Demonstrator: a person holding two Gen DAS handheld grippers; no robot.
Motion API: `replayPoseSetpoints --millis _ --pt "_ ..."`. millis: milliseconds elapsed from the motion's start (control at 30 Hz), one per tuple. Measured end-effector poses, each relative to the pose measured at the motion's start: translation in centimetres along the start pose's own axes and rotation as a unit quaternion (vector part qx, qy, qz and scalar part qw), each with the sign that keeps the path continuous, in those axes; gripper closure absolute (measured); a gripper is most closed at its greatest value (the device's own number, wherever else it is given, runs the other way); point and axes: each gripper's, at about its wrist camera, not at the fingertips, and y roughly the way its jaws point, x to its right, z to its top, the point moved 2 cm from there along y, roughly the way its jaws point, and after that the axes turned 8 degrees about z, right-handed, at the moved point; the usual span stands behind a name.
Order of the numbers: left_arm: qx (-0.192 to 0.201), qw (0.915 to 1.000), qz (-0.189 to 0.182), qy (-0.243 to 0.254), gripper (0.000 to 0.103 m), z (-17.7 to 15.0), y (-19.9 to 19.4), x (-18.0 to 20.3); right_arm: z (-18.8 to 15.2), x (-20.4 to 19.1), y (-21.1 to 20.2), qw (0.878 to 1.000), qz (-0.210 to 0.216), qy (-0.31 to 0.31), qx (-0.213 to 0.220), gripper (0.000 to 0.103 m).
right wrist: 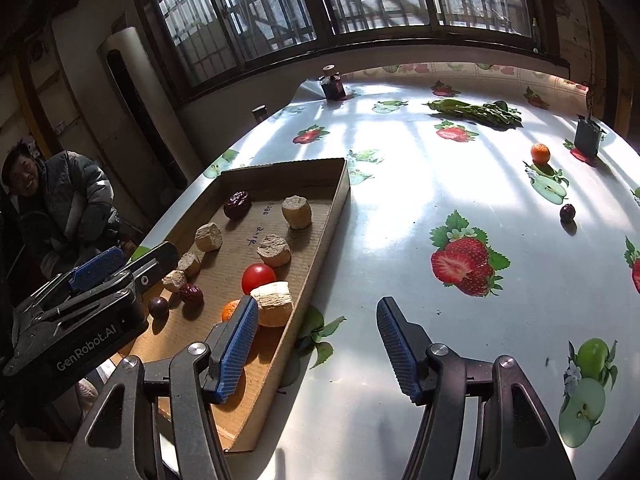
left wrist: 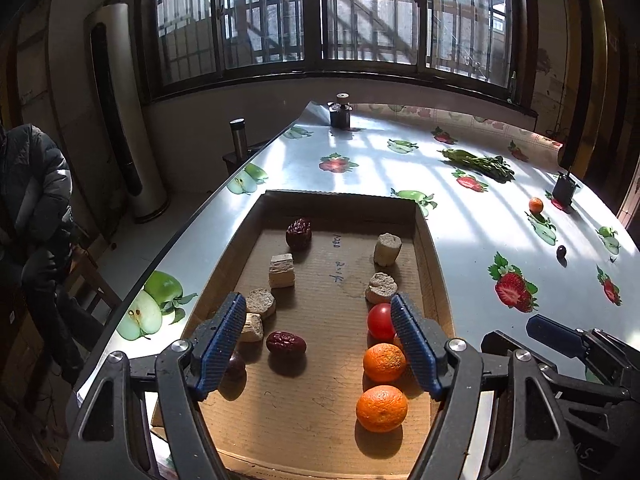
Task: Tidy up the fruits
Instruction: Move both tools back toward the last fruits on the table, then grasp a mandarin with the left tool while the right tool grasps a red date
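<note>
The left hand-held gripper (left wrist: pixel 318 346) hangs open and empty over the shallow brown cardboard tray (left wrist: pixel 434 256); two round oranges (left wrist: pixel 382 397) lie just inside its right finger; the right hand-held gripper (right wrist: pixel 316 346) gapes empty across the tray's edge; far beyond, a small orange (right wrist: pixel 540 152) sits on the fruit-printed bench (right wrist: pixel 400 208).

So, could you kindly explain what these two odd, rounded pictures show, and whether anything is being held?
Each picture comes from a fisheye camera riding on a hand-held two-finger gripper. The left gripper looks down into a shallow brown cardboard tray holding oranges, a red tomato, dark red dates and pale beige chunks. The right gripper hangs over the fruit-printed tablecloth beside that tray. Farther off lie a small orange, a dark round fruit and leafy greens. Both grippers are open and hold nothing.
</note>
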Motion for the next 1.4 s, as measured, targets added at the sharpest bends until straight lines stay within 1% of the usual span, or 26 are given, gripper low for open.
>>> replayPoseSetpoints --millis 333,633,767,867,1000,1100,1200,1267,1300,1333,1400 --pt "0.009 0.9996 0.003 0.025 0.029 -0.1 -1.3 2.3 -0.4 2.5 -1.7 0.999 0.001 0.034 0.015 0.035" --pt "0.007 0.9988 -0.002 0.049 0.029 -0.1 -1.9 5.2 -1.1 6.1 -3.3 0.997 0.001 0.075 0.024 0.035" --pt "0.001 0.9984 -0.028 0.049 0.029 0.6 -2.3 6.7 -1.1 8.3 -4.8 0.995 -0.009 0.091 0.032 0.035" --pt "0.000 0.9976 -0.046 0.051 0.029 1.1 -2.6 8.0 -0.5 10.8 -7.2 0.994 -0.033 0.096 0.051 0.035" --pt "-0.003 0.9955 -0.069 0.065 0.029 1.7 -2.9 10.1 1.0 15.1 -11.2 0.989 -0.085 0.095 0.074 0.035" --pt "-0.013 0.9924 -0.100 0.071 0.029 2.5 -2.9 11.8 2.9 18.3 -14.3 0.983 -0.131 0.092 0.088 0.035" --pt "-0.015 0.9892 -0.125 0.075 0.029 4.1 -2.9 13.5 5.0 20.8 -16.7 0.977 -0.167 0.089 0.099 0.029" --pt "-0.013 0.9869 -0.140 0.079 0.029 5.3 -2.9 14.7 6.1 22.0 -17.0 0.974 -0.188 0.080 0.096 0.025" --pt "-0.011 0.9854 -0.149 0.081 0.028 6.1 -2.7 15.5 6.6 22.6 -16.7 0.973 -0.196 0.077 0.091 0.025" --pt "-0.010 0.9838 -0.158 0.084 0.027 6.9 -2.4 16.4 6.9 23.1 -16.1 0.974 -0.194 0.076 0.084 0.025" --pt "-0.009 0.9808 -0.172 0.092 0.024 8.4 -1.3 18.4 7.0 24.0 -14.2 0.980 -0.167 0.084 0.068 0.025"
